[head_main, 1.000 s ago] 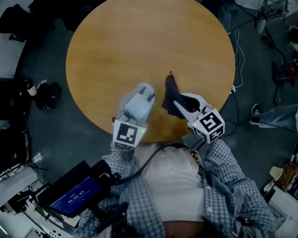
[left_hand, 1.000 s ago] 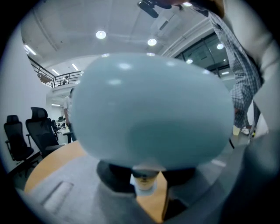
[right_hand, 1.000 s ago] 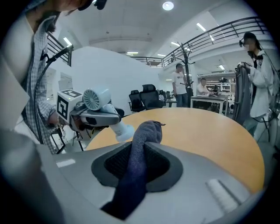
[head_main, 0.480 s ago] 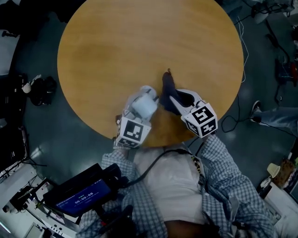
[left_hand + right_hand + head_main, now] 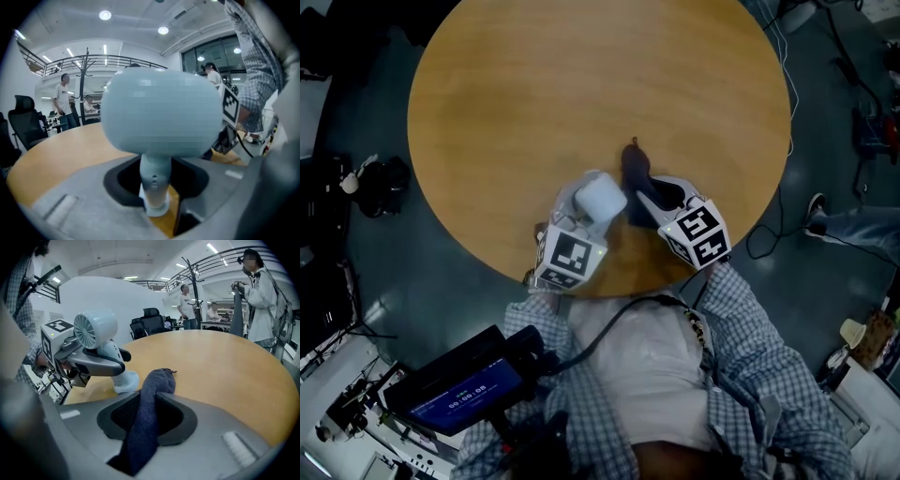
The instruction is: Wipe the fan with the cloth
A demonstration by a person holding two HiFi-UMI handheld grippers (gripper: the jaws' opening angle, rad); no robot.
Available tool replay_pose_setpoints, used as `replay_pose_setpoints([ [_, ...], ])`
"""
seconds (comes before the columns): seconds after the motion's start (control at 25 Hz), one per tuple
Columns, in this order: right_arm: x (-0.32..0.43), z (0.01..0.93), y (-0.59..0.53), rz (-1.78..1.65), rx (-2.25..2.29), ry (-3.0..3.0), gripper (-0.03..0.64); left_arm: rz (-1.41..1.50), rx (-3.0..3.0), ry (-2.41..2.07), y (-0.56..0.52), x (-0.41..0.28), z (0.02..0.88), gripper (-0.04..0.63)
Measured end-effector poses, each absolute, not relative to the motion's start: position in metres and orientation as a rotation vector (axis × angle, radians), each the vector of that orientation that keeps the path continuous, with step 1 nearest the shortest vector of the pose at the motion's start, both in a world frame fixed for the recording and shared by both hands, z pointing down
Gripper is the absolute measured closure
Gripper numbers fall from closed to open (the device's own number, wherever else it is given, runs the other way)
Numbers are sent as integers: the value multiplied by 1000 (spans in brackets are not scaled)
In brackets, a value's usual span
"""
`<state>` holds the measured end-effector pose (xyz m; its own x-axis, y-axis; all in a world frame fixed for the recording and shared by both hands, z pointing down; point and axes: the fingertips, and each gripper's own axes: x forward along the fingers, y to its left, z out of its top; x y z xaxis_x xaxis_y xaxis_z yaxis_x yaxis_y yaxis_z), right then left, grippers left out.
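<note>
Table: round, wooden.
Fan: near the person's edge, stem upright, base on the wood. The left gripper is clamped on the stem.
Cloth: dark, just right of the fan, apparently pinched between the jaws of the right gripper, which have just been opening.
The right gripper view shows the grille facing the cloth. The left gripper view shows only the head's smooth back.

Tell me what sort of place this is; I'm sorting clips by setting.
Probably an open office or lab hall: office chairs, a railed upper walkway, and loose cables beside the round wooden table.
</note>
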<state>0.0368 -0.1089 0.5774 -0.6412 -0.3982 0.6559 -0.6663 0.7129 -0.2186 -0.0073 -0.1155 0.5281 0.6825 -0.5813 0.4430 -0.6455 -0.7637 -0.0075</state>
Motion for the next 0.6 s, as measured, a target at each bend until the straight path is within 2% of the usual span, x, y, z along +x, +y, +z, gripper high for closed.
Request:
replay_pose_setpoints([
  [0.16,40,576,-110,617,848,-2331,494,642,2736,-988,-113,-5,529,459],
  [0.28,40,575,-112,634,859,-2341,483,695,2728,-966,-111,-5,536,420],
  [0.4,44,569,-116,647,870,-2364,440,726,2699,-978,-109,-6,544,396],
  [0.6,52,553,-122,672,928,-2408,422,762,2627,-1017,-97,-25,556,394],
])
